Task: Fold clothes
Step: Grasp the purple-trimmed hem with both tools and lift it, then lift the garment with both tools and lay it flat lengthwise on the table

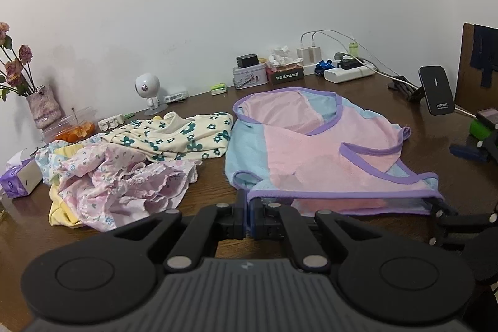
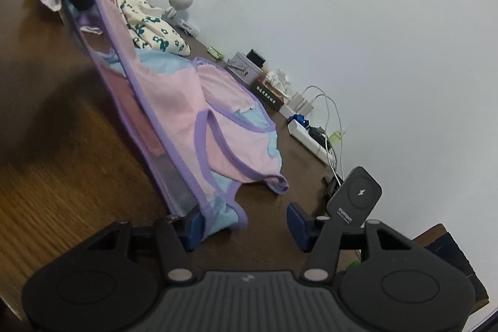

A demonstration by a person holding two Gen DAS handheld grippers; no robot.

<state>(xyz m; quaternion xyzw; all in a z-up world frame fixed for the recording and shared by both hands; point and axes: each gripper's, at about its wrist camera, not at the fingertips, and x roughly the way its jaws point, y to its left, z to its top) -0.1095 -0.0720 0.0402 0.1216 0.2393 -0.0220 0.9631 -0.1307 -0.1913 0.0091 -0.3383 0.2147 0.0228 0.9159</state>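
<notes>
Item: pink, pale-blue and purple-trimmed mesh vest [image 1: 314,142], lying spread on the dark brown wooden table [image 1: 202,201]; taken here as the landmark.

Left gripper [image 1: 248,221]: jaws together, clamped on the vest's near purple hem at its left corner; that hem is lifted taut off the tabletop.

Right gripper [image 2: 244,231]: jaws apart. The blue left pad [image 2: 194,227] touches or sits just beside the vest's near right corner; the other pad stands clear over bare wood. Nothing is pinched.

Step in hand (judged): securing the second hem corner before a first fold. The fold itself is not yet begun.

Next move calls for: getting the loose corner between the right pads and pinching the trim itself, so both corners lift together and the hem stays straight; then carrying it away toward the neckline.

Edges and room:
- Left of the vest, just beside it: heap of cream green-flowered and pink floral garments [image 1: 140,157]. Little sideways room there.
- Beyond the vest, along the wall: tin, tissue box, white power strip [image 1: 348,73] with cables. The gap is moderate, so a forward fold should clear it.
- Right of the vest: black charging stand [image 2: 358,195], near the right gripper's outer pad. This is the tightest side.
- Near side: bare wood, open room.
</notes>
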